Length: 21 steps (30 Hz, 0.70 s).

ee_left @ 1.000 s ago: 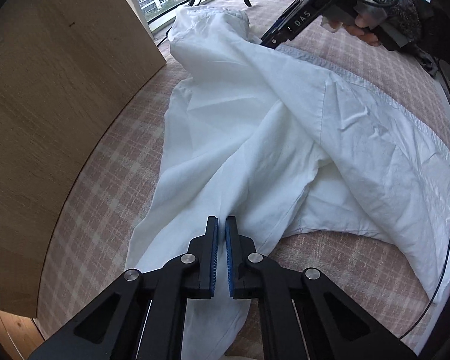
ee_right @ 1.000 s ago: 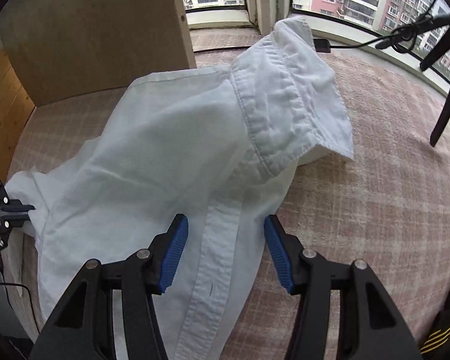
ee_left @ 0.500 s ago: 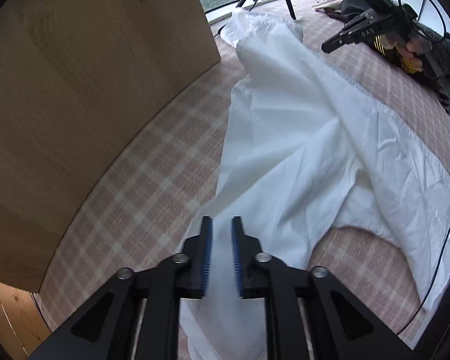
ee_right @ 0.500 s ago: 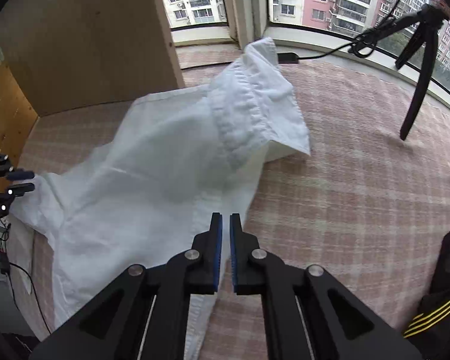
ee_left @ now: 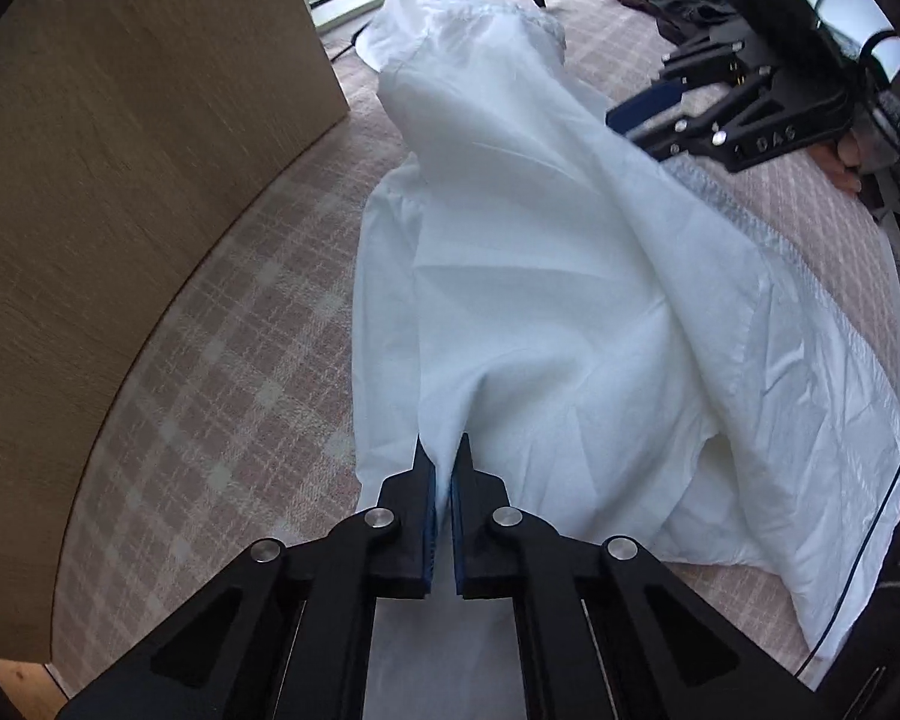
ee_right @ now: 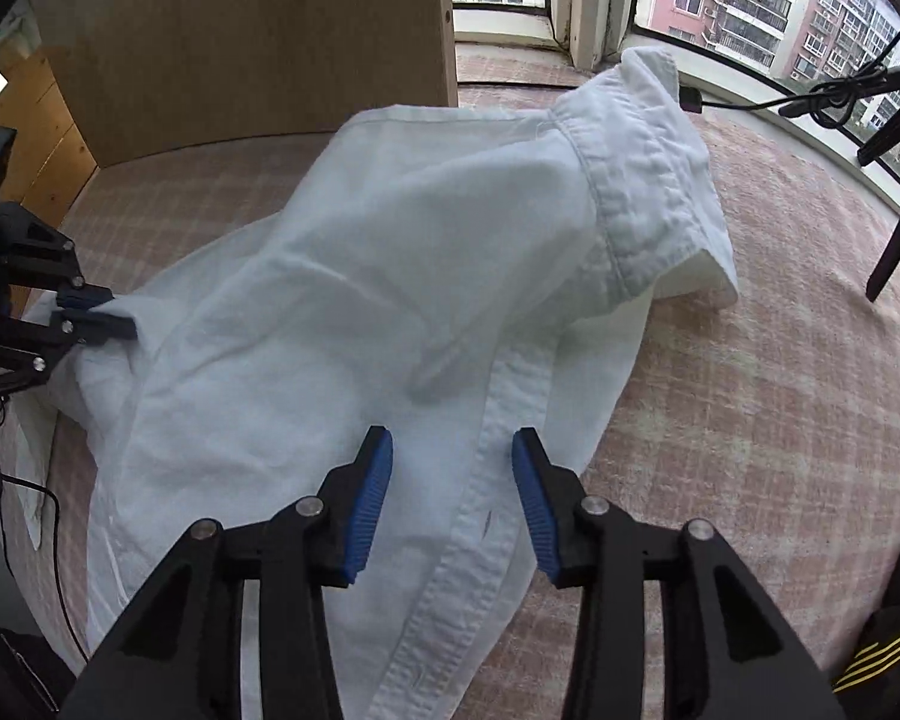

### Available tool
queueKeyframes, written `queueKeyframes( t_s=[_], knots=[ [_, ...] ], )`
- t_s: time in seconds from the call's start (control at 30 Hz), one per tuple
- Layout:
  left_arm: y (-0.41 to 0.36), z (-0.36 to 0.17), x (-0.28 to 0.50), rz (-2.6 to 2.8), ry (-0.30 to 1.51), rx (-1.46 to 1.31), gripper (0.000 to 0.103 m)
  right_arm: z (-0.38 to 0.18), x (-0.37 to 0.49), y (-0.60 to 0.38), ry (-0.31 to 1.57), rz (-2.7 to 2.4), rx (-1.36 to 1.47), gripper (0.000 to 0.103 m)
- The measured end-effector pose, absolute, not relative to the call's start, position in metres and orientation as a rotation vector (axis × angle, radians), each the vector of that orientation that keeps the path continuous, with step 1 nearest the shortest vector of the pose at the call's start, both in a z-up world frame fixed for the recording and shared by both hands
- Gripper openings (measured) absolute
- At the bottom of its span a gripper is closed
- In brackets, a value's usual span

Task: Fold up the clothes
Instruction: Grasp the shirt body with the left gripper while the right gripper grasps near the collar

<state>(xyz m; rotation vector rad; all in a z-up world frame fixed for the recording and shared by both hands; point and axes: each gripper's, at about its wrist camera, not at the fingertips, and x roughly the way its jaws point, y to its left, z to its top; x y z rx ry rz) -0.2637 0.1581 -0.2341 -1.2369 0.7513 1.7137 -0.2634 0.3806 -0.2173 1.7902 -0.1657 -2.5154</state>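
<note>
- White shirt [ee_right: 342, 312]: spread loosely on a pink checked bed cover [ee_right: 780, 420], collar [ee_right: 648, 192] propped up toward the window, button placket [ee_right: 486, 480] running down toward the right camera, body rumpled and ridged along its length
- Left tongs [ee_left: 442, 468]: shut tight on a pinch of shirt fabric near the hem end, cloth drawn up in a tented fold between the blue pads; same grip visible at the left edge of the right wrist view [ee_right: 99, 315]
- Right tongs [ee_right: 452, 462]: pads apart and opening, straddling the placket without pressing on it; nothing held
- Wooden panel [ee_left: 120, 180]: standing beside the bed cover, close to the far long edge of the shirt
- Tripod legs [ee_right: 894, 228] and cable [ee_right: 750, 103]: near the window, apart from the shirt
- Step in hand, as judged: securing a second hold at the collar end, so both ends can be lifted and the shirt pulled flat
- For a good grip: lower right tongs squarely over the placket, take the stiff doubled band rather than a single thin layer, close only once the cloth sits deep between the pads
- For a clean fold: keep the left pinch firm, draw both ends apart evenly to take out the central ridge, avoid dragging the collar under the body
- Risk, as judged: thin cloth slipping from the left pinch if pulled hard; sleeve position not clear from either view
</note>
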Motion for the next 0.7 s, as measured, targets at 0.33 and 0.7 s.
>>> queueKeyframes(
  t_s=[0.33, 0.7],
  knots=[
    [0.105, -0.209, -0.305, 1.977, 0.73, -1.249, 0.001, -0.216, -0.253, 0.406, -0.201, -2.581, 1.867, 0.001],
    [0.116, -0.258, -0.289, 1.915, 0.992, -1.302, 0.004, -0.194, -0.278, 0.409, -0.245, -2.658, 1.714, 0.051]
  ],
)
